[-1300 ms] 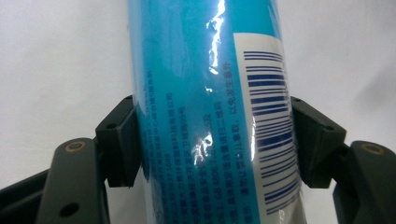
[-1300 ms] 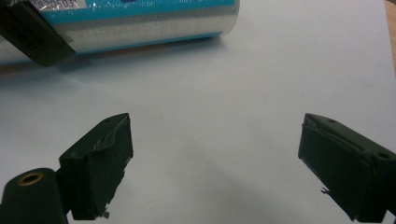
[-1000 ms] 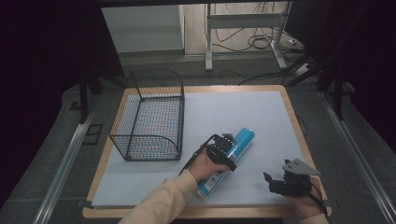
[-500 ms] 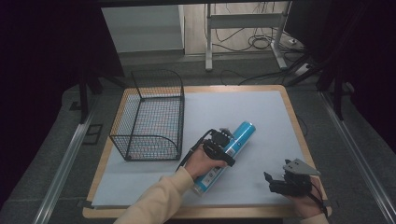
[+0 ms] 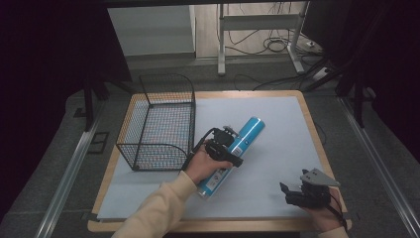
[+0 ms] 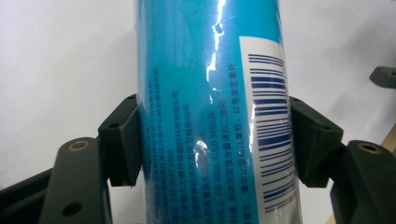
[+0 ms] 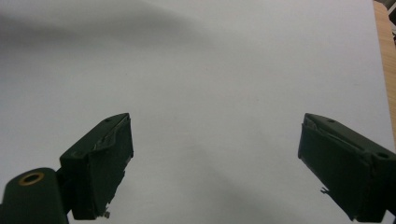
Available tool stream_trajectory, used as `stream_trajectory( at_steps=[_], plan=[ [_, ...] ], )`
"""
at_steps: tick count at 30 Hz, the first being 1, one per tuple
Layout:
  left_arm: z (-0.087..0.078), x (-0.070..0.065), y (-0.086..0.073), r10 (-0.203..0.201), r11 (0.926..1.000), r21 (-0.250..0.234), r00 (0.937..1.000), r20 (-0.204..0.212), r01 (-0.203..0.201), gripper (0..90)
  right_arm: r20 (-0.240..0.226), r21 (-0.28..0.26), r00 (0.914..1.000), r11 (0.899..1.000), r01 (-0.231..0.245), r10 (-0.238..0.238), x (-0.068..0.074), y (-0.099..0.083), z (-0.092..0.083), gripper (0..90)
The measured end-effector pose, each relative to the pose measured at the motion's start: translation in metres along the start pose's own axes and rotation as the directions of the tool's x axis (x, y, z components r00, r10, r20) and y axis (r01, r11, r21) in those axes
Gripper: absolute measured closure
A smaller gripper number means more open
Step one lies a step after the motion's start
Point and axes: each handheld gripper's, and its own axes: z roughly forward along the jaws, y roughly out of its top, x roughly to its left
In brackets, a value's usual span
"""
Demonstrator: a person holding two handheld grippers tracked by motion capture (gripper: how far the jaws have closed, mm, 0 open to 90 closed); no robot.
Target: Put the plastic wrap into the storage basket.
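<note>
Left tongs (image 5: pixel 233 148) clamped across the blue can (image 5: pixel 236 151), gripping at mid-length, likely so the long tube stays balanced and does not tip. In the left gripper view the can (image 6: pixel 210 112) runs 12 to 6 o'clock between the pads (image 6: pixel 122 140), both pressed flat on its sides, barcode toward the 3 o'clock pad. In the high view the can lies slanted, cap end toward 1 o'clock, base toward 7 o'clock near the hand (image 5: pixel 205 166); cannot tell whether its base touches the tabletop (image 5: pixel 277 129). Wire basket (image 5: pixel 161 124) stands at 10 o'clock from the can, just beside it, open top; judged the likely drop place. Right tongs (image 5: pixel 292 194) sit at 4 o'clock, well apart from the can, held wide with nothing between them, over the bare white sheet (image 7: pixel 210 70); probably parked clear of the working hand.
</note>
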Motion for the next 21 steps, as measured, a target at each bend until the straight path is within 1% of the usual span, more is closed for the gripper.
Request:
stream_trajectory(
  at_steps=[11,14,21],
  plan=[
    [-0.01,0.004,0.002,-0.007,0.9996,-0.029,1.0,0.001,0.007,31.1,0.007,-0.006,1.0,1.0,0.006,-0.005,0.001,0.0,0.0,10.6],
    [-0.013,0.004,0.003,0.0,0.9996,-0.029,1.0,-0.003,0.0,31.2,0.009,-0.005,1.0,1.0,0.004,-0.004,0.0,0.0,0.0,10.6],
    [-0.022,0.005,0.006,0.014,0.9985,-0.052,0.9999,-0.008,-0.014,31.2,0.011,-0.003,0.9999,1.0,0.008,-0.008,0.001,0.0,0.001,10.6]
  ],
)
